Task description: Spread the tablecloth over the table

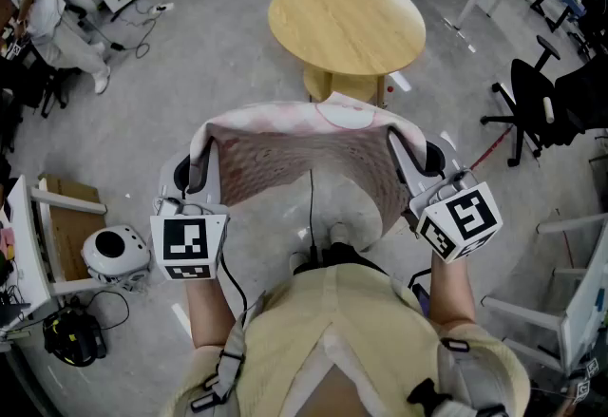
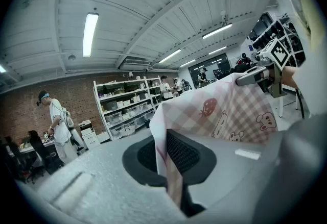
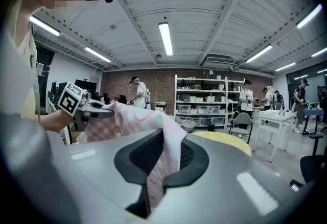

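1. The left gripper is clenched on a corner of the tablecloth. A narrow strip of the fabric runs down between its closed pads.
2. The right gripper is clamped the same way on the opposite corner, with a fold of cloth pinched between its pads.
3. The tablecloth is pink-and-white check with strawberry and small animal prints. It hangs in the air in front of the person, stretched between the two grippers and sagging in the middle.
4. The table is round, of light wood, and stands farther off, beyond the cloth. In the head view the cloth's far edge overlaps the table's base, and the cloth is not on the tabletop.
5. Each gripper view shows the other gripper across the cloth, with its marker cube.
6. A black office chair stands on the floor to the right of the table.
7. A white domed device sits on the floor at the near left.
8. White shelves loaded with boxes line a brick wall at the far end of the room, and several people stand near them.
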Demonstrator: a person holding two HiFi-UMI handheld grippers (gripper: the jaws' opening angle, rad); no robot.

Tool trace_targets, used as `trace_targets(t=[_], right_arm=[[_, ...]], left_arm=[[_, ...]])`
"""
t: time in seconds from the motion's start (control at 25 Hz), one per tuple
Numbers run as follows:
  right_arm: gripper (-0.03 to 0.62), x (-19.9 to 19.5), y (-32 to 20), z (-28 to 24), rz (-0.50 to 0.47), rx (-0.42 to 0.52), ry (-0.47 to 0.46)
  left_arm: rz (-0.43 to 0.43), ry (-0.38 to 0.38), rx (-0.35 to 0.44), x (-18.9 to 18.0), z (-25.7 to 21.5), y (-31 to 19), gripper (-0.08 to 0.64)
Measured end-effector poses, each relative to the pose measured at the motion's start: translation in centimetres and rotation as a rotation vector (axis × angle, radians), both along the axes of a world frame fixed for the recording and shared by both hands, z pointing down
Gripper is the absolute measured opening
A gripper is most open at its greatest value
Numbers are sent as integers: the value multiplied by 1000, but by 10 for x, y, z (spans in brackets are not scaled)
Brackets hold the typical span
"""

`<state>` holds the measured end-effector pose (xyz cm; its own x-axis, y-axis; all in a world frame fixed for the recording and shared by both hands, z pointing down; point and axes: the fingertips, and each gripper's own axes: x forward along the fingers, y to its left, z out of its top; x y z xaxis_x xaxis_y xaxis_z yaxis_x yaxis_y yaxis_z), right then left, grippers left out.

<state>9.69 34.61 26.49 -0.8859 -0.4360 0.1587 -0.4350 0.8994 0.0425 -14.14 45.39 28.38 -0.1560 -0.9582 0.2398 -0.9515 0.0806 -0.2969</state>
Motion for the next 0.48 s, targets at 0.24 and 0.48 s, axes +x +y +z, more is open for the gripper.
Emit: trace_targets(t=[0.24, 0.48], right_arm=[[11, -2, -11, 11, -30, -35, 6], [11, -15, -28, 13, -92, -62, 6]], left_arm=[[-25, 21, -16, 2, 10, -2, 6], [-67, 31, -35, -3, 10, -7, 6]])
